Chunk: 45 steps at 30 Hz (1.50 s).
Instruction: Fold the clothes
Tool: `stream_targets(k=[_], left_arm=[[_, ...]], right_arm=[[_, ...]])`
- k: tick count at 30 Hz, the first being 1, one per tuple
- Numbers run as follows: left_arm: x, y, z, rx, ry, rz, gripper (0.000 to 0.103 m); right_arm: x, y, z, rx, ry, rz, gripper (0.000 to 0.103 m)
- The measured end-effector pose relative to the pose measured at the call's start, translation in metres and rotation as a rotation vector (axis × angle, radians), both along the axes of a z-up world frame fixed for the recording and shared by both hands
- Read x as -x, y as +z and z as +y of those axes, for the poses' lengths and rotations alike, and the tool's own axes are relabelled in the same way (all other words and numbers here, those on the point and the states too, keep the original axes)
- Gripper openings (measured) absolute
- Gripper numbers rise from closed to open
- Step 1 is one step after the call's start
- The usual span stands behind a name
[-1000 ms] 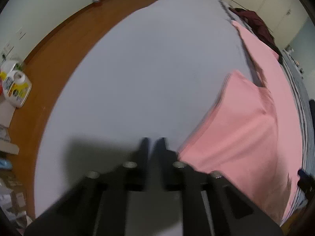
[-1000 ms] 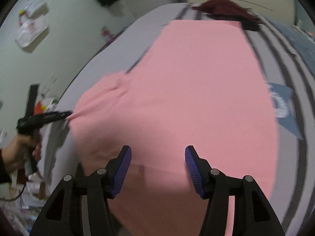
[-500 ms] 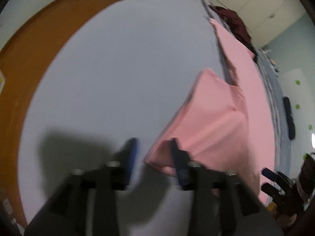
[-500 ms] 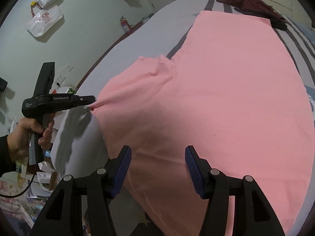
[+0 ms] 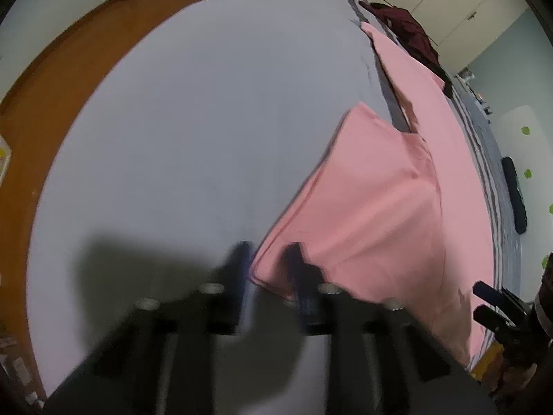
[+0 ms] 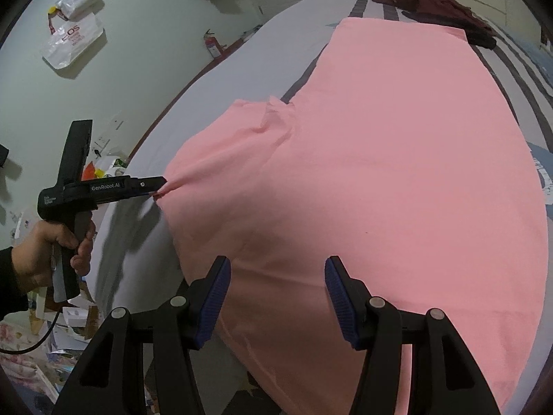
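Right wrist view had the pink T-shirt (image 6: pixel 380 173) spread flat across the bed (image 6: pixel 249 69), taking up most of the frame. My right gripper (image 6: pixel 276 287) hung over the near hem with its blue-padded jaws standing apart and nothing between them, pads clear of the cloth. Off to the left, my left gripper (image 6: pixel 157 186) was at the sleeve's tip; its jaws were closing, with the sleeve's hem (image 6: pixel 166 188) bunched into little creases between them, and my left hand (image 6: pixel 52 252) was wrapped around the handle.

From the left wrist camera it was blurrier, but the sleeve (image 5: pixel 363 200) ran from the shirt body down to my fingers (image 5: pixel 297 266), with the hem corner sitting between the two of them. Grey sheet (image 5: pixel 190 121) filled the rest, brown wooden floor (image 5: pixel 34 103) curving round the edge.

Other stuff: a dark maroon garment (image 6: pixel 442 7) lay crumpled at the far end of the bed just past the shirt, a red fire extinguisher (image 6: pixel 211 43) stood by the wall, and a white plastic bag (image 6: pixel 72 41) hung on it.
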<state>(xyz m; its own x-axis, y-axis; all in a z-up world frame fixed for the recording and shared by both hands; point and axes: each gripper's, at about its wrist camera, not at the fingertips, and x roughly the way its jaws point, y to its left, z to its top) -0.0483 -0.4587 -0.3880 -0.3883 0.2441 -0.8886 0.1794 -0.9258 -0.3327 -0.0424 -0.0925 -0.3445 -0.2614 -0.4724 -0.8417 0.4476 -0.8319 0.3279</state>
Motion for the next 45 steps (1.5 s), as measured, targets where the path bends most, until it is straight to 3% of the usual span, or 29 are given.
stream_targets(k=[2, 5, 7, 13, 15, 19, 21, 26, 31, 35, 38, 43, 45], left_arm=[[-0.002, 0.000, 0.002, 0.001, -0.011, 0.005, 0.005], [0.006, 0.015, 0.003, 0.070, -0.037, 0.037, 0.004], [0.005, 0.035, 0.002, 0.150, -0.052, 0.106, 0.002], [0.001, 0.016, 0.003, 0.256, -0.102, 0.058, 0.003], [0.002, 0.014, 0.004, 0.307, -0.090, 0.050, 0.004], [-0.005, 0.014, -0.022, 0.368, 0.043, -0.012, 0.004], [-0.004, 0.024, -0.023, 0.338, 0.054, 0.025, 0.004], [0.020, 0.057, 0.016, 0.256, -0.069, 0.169, 0.004], [0.092, 0.050, 0.084, 0.131, -0.182, 0.195, 0.004], [0.113, 0.029, 0.120, 0.138, -0.285, 0.162, 0.004], [0.107, 0.005, 0.118, 0.212, -0.291, 0.094, 0.004], [0.097, 0.011, 0.080, 0.305, -0.193, 0.131, 0.005], [0.087, 0.020, 0.063, 0.337, -0.125, 0.131, 0.018]], right_arm=[[0.000, -0.002, 0.003, -0.002, -0.006, -0.004, 0.053], [-0.001, -0.004, 0.009, -0.007, -0.015, -0.008, 0.053], [-0.002, -0.004, 0.010, -0.009, -0.025, -0.006, 0.053], [-0.003, -0.010, 0.015, -0.011, -0.039, -0.022, 0.053], [-0.005, -0.009, 0.015, -0.012, -0.035, -0.021, 0.053], [-0.006, -0.009, 0.017, -0.007, -0.037, -0.021, 0.053], [-0.006, -0.008, 0.020, -0.007, -0.044, -0.018, 0.053], [-0.003, -0.002, 0.028, -0.004, -0.072, -0.002, 0.053], [0.006, 0.002, 0.039, 0.000, -0.108, 0.008, 0.053], [0.009, 0.005, 0.047, 0.003, -0.128, 0.016, 0.053], [0.008, 0.006, 0.053, 0.000, -0.141, 0.016, 0.053], [0.010, 0.006, 0.069, -0.010, -0.179, 0.019, 0.053], [0.012, 0.004, 0.075, -0.014, -0.197, 0.019, 0.053]])
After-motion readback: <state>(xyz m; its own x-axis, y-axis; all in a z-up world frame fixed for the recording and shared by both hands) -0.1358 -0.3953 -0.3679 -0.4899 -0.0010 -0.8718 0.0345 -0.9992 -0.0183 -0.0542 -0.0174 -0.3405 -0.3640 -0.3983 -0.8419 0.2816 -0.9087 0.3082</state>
